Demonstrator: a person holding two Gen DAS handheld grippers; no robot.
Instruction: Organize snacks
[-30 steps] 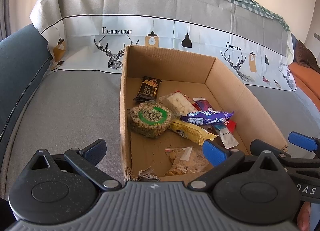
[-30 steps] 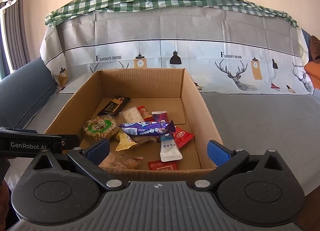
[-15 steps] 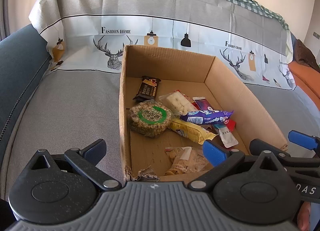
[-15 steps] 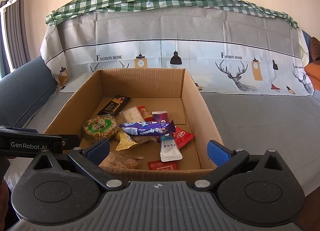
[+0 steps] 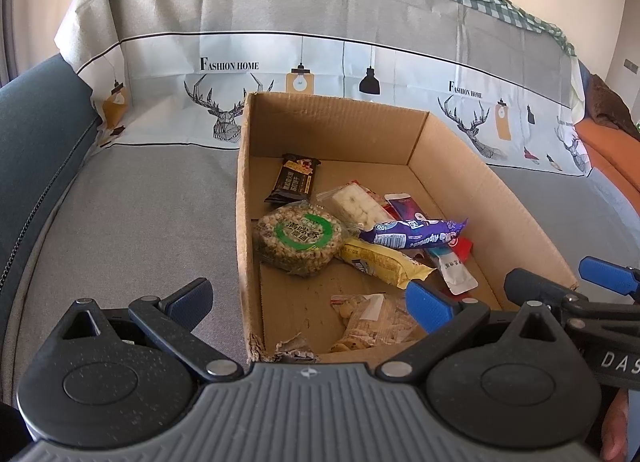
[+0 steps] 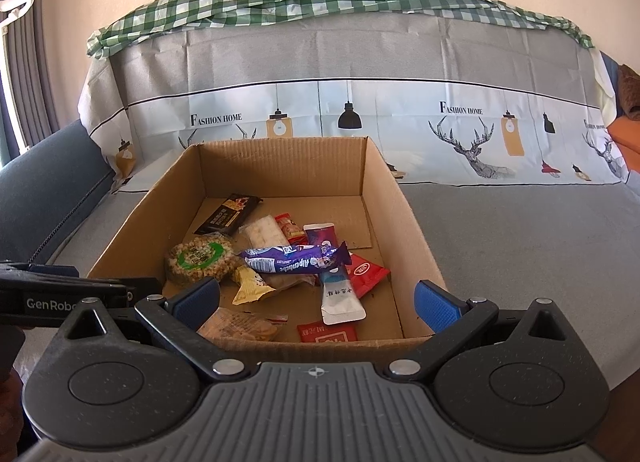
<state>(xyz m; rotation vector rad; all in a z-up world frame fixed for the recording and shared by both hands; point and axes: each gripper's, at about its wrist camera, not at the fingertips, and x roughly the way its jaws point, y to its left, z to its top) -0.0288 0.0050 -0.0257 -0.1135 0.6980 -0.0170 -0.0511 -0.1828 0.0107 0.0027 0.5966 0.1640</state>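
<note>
An open cardboard box (image 5: pixel 244 198) (image 6: pixel 404 198) sits on the grey cloth and holds several snacks: a purple bar (image 5: pixel 412 233) (image 6: pixel 294 259), a round green-labelled rice cake (image 5: pixel 298 238) (image 6: pixel 200 260), a dark bar (image 5: pixel 296 178) (image 6: pixel 228 214), a yellow packet (image 5: pixel 380 262), a white sachet (image 6: pixel 340 298) and a red packet (image 6: pixel 366 270). My left gripper (image 5: pixel 308 302) is open and empty at the box's near left corner. My right gripper (image 6: pixel 318 302) is open and empty before the near wall; it also shows in the left wrist view (image 5: pixel 560 282).
A grey cloth (image 5: pixel 132 222) printed with deer and lamps covers the sofa seat and back. A blue armrest (image 5: pixel 32 134) is at the left. An orange cushion (image 5: pixel 612 154) is at the far right. A green checked cloth (image 6: pixel 320 2) lies on the backrest.
</note>
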